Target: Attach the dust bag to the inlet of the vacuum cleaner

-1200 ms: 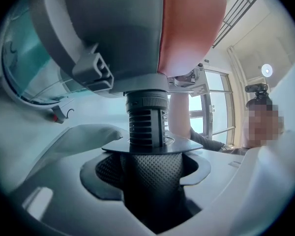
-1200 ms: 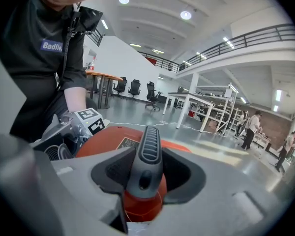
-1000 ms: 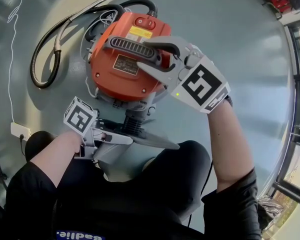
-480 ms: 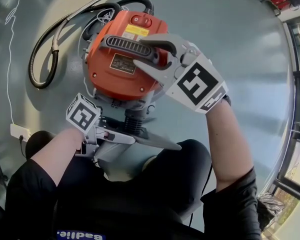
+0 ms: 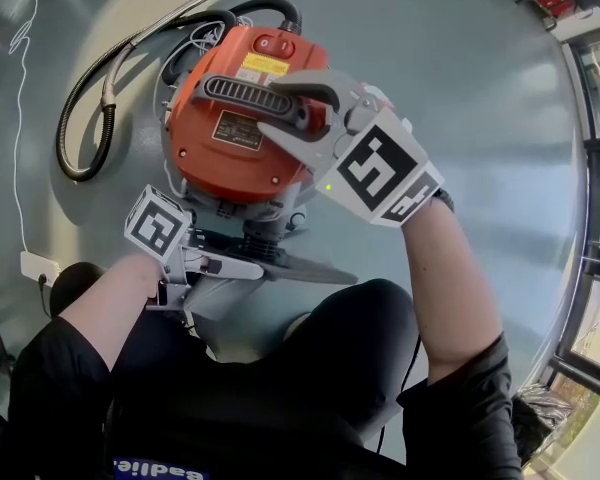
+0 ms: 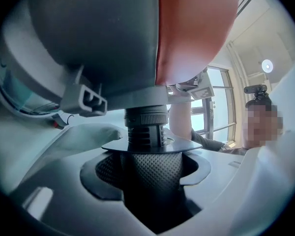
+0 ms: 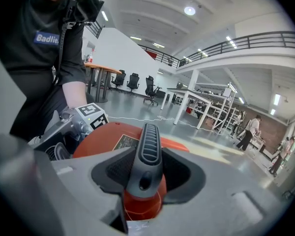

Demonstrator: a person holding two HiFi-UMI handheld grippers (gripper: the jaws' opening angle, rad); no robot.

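The orange vacuum cleaner (image 5: 230, 143) stands on the grey floor, and in the right gripper view it (image 7: 96, 141) lies just below the jaws. My right gripper (image 5: 275, 106) is shut on its black ribbed handle (image 5: 245, 93), which fills the gap between the jaws (image 7: 150, 149). At the near side, the ribbed black inlet (image 5: 263, 236) sticks out towards me. My left gripper (image 5: 252, 268) is shut on the dust bag's dark flat collar (image 5: 310, 266). In the left gripper view the collar (image 6: 182, 145) sits right under the inlet (image 6: 146, 124), with grey bag cloth (image 6: 83, 134) beside it.
A black and grey hose (image 5: 90, 118) curls round the vacuum's left and far sides. A white cable (image 5: 22, 118) runs to a socket strip (image 5: 40, 261) on the left. The person's knees (image 5: 360, 328) are close under the collar. Window frames (image 5: 590, 268) line the right edge.
The vacuum and both grippers sit a little further up and left in the head view. Both grips look unchanged.
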